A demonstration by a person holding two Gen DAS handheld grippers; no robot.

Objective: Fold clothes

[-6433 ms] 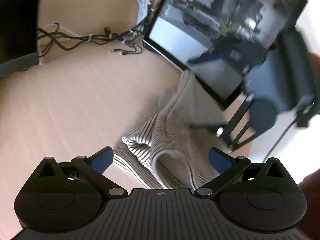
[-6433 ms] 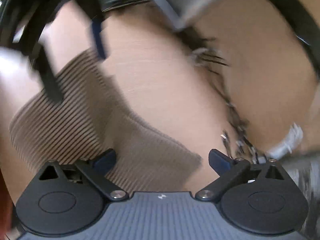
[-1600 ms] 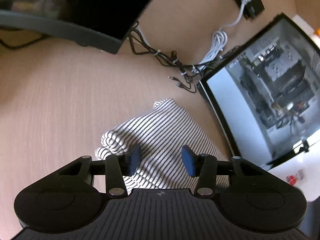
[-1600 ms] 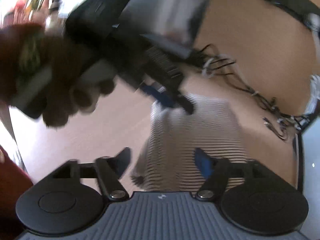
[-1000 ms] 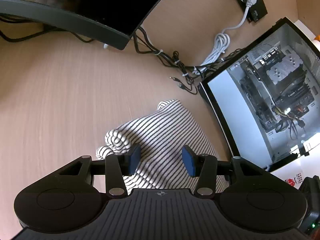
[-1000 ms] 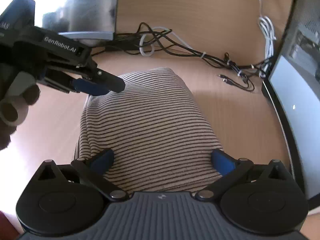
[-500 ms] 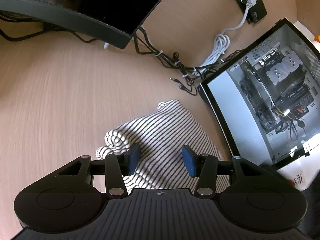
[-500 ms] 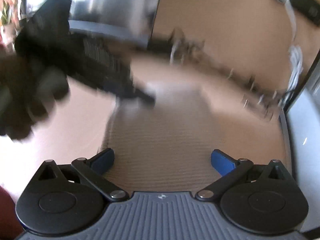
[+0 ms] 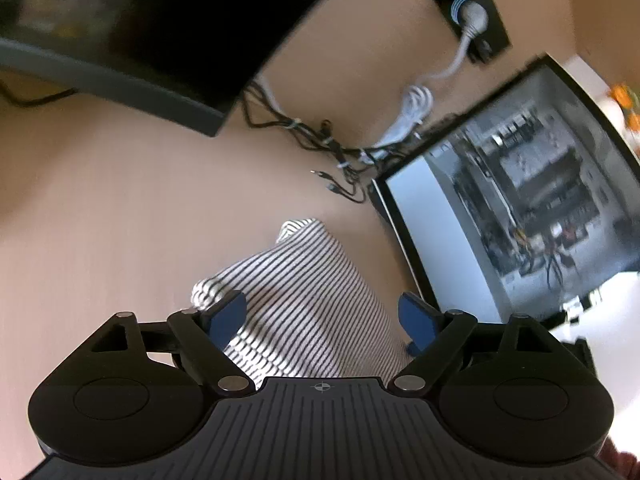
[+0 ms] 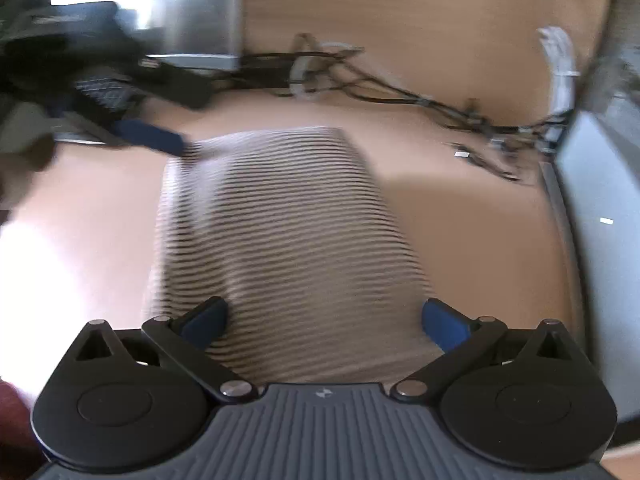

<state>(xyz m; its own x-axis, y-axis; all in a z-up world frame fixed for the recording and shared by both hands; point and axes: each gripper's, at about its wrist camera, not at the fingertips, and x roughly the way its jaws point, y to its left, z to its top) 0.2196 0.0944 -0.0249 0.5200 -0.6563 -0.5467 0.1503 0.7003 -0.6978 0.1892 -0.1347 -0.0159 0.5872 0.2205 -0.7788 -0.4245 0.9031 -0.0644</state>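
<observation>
A folded cream sweater with thin dark stripes point(image 9: 304, 296) point(image 10: 280, 240) lies on the wooden desk. My left gripper point(image 9: 322, 318) hovers over its left end with its jaws opening wide; the cloth lies below them and the blue pads point(image 9: 224, 316) do not press on it. In the right wrist view that gripper point(image 10: 148, 136) reaches in from the upper left, blurred, over the sweater's far corner. My right gripper point(image 10: 324, 320) stands open above the sweater's near edge, nothing pinched between its pads.
A dark monitor point(image 9: 132, 28) stands at the back left. A tangle of black and white cables point(image 9: 328, 140) point(image 10: 400, 92) runs along the back of the desk. An open computer case point(image 9: 520, 208) stands close on the right. Bare desk point(image 9: 100, 220) lies left of the sweater.
My left gripper's jaws have spread from half closed to wide and let go of the sweater's fold, lifting slightly. The right gripper stays open above the near edge, its view shifting a little.
</observation>
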